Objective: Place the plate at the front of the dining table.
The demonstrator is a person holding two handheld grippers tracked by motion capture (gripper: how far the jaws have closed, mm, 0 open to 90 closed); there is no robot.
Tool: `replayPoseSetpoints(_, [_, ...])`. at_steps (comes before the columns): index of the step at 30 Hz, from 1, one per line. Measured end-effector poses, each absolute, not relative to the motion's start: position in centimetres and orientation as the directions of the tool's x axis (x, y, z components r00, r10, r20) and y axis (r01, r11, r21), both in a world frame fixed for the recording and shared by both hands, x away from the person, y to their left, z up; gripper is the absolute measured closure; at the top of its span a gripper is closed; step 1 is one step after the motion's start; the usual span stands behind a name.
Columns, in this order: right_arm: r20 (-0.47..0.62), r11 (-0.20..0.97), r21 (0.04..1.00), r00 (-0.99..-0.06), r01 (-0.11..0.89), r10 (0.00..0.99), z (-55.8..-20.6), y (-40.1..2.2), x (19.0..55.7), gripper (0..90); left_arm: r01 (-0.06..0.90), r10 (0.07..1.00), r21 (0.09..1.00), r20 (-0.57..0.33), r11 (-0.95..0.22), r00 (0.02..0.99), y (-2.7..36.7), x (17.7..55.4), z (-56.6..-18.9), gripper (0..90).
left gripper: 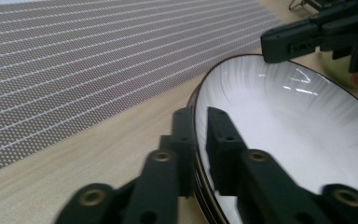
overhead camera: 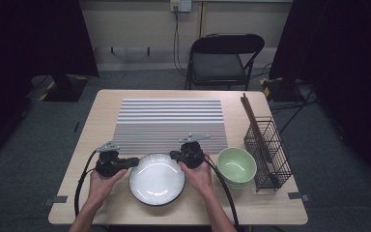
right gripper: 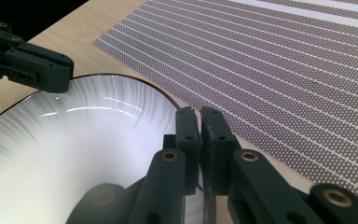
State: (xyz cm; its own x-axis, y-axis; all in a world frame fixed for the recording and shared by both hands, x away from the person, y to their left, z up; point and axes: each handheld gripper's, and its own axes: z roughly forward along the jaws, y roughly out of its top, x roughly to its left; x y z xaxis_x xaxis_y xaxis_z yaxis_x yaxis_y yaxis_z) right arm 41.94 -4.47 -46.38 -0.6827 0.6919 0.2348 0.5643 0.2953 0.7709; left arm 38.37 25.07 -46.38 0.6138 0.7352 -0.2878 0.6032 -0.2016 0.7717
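I hold a black two-jaw gripper in each hand at the near edge of the light wooden table [overhead camera: 101, 104]. Between them lies the round white plate with a dark rim and fluted inner wall [overhead camera: 156, 179], resting flat on the table just inside the middle of the near edge.

My left gripper [overhead camera: 134, 162] [left gripper: 199, 140] reaches the plate from its left side. Its jaws straddle the dark rim: one jaw lies outside the rim, the other inside over the white surface. A narrow gap shows beside the inner jaw, so I cannot tell whether the pads press on the rim.

My right gripper [overhead camera: 173, 155] [right gripper: 200, 140] reaches the plate at its upper right edge. Its jaws stand clenched, almost touching, with the thin rim of the plate between them.

In the left gripper view, the right gripper sits at the far side of the plate; in the right gripper view, the left gripper sits at the plate's far rim.

The grey striped woven placemat [overhead camera: 170, 124] lies just behind the plate, toward the far edge. The pale green ceramic bowl [overhead camera: 236, 166] stands just beside my right hand [overhead camera: 199, 176]. The black wire basket [overhead camera: 269, 150] stands near the right edge, with brown chopsticks [overhead camera: 251, 116] leaning out of it.
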Motion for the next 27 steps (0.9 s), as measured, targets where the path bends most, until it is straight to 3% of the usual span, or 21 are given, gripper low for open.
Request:
replayPoseSetpoints(12, [0.257,0.288,0.764,-0.681,0.578,0.685,-46.52,-4.83,41.79,86.7,0.597,0.726,0.772,-0.281,-0.217,0.628,25.01,38.43,-46.45,87.1])
replayPoseSetpoints(27, [0.297,0.26,0.76,-0.675,0.595,0.675,-46.88,-5.28,41.38,86.8,0.606,0.725,0.768,-0.296,-0.206,0.622,24.97,38.58,-46.53,87.2])
